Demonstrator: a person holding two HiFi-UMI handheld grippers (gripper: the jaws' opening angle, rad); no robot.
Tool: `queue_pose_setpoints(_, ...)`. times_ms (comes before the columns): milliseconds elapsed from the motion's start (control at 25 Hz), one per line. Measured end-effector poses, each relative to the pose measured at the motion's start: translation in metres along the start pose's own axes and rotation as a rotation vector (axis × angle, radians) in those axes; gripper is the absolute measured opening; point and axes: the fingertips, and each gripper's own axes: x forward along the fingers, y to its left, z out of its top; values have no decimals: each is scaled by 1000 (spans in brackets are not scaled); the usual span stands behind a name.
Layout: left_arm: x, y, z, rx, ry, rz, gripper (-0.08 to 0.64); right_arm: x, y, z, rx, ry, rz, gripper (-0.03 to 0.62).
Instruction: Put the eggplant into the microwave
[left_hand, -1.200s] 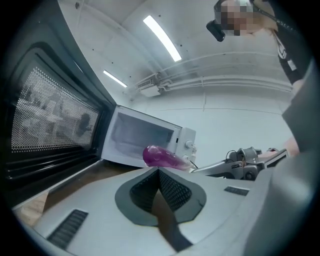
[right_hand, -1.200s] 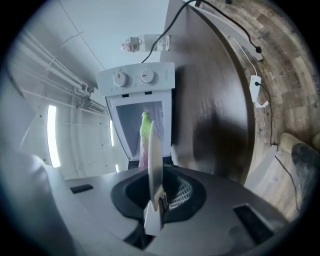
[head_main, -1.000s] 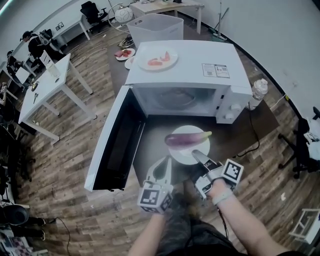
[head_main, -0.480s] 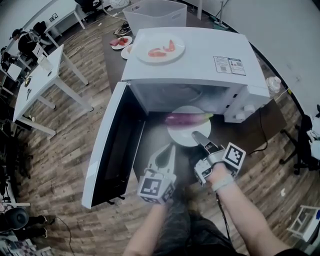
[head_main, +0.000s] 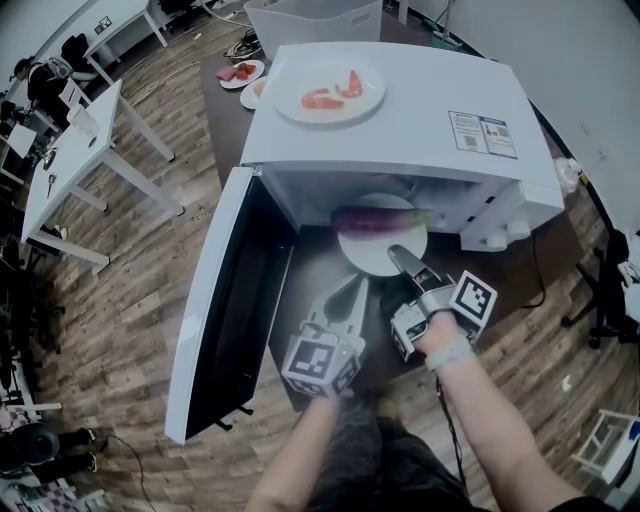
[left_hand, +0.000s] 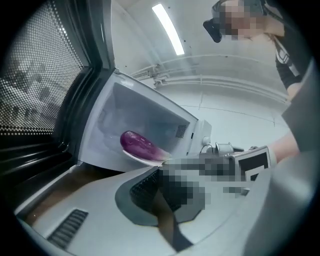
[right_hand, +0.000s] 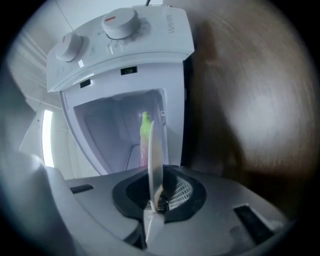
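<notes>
A purple eggplant with a green stem lies on a white plate. My right gripper is shut on the plate's near rim and holds it at the mouth of the white microwave, whose door hangs open to the left. The right gripper view shows the plate edge-on between the pads, with the eggplant's green stem behind it. My left gripper floats just left of the plate, shut and holding nothing. From there, the eggplant shows at the cavity opening.
A plate of red food sits on top of the microwave. A bottle stands to its right. The control knobs are on the microwave's right side. White tables stand at the far left.
Both grippers have moved toward the microwave. The plate with the eggplant has travelled from over the table in front to the mouth of the cavity.
</notes>
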Motion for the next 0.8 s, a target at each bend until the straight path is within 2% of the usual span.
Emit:
queue_pose_setpoints(200, 14, -2, -9, 24, 30, -29, 0, 13, 1, 7, -7, -5, 3, 26)
queue_pose_setpoints(400, 27, 3, -9, -16, 38, -29, 0, 21, 2, 10, -13, -5, 5, 26)
queue_pose_setpoints(680, 40, 6, -7, -26, 45, -49, 0, 29, 3, 18, -24, -20, -4, 26)
queue_pose_setpoints(800, 43, 6, -7, 1, 62, -57, 0, 33, 3, 21, -38, -22, -11, 26)
